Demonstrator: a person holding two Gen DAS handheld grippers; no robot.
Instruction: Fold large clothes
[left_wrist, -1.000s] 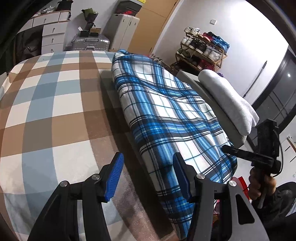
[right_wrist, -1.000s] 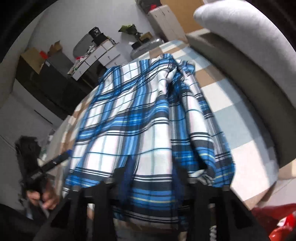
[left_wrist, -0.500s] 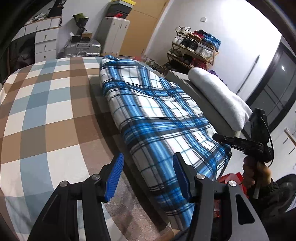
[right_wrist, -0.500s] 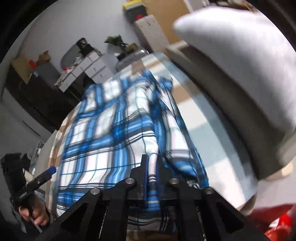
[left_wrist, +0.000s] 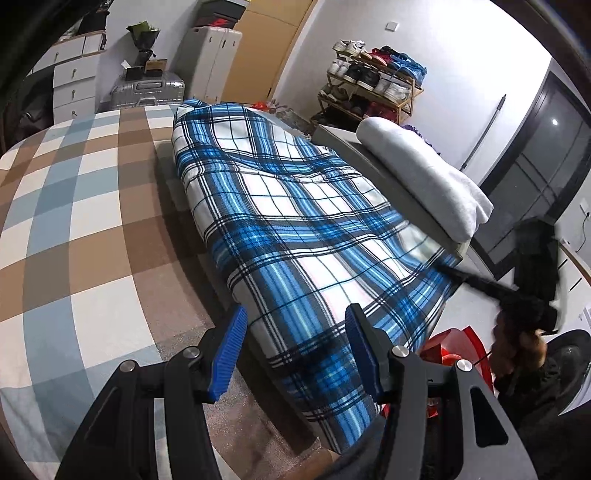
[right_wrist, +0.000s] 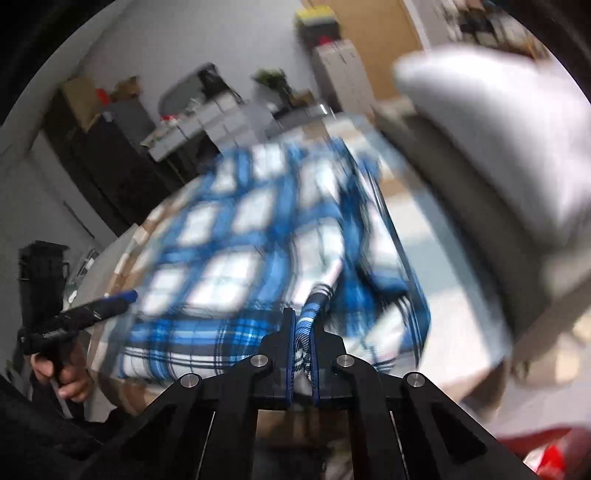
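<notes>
Left wrist view: plaid garment (left_wrist: 295, 236) long axis runs away; left gripper (left_wrist: 295, 354) spread; right gripper (right_wrist: 303, 354) pinching hem.

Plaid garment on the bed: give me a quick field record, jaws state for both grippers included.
garment: blue and white plaid garment, lying lengthwise on the checked bedspread
left gripper: jaws open, holding nothing, over the garment's near edge
right gripper: jaws shut on a fold of the garment
right wrist view: motion-blurred
beside garment: rolled grey blanket
fold status: not yet folded over
</notes>
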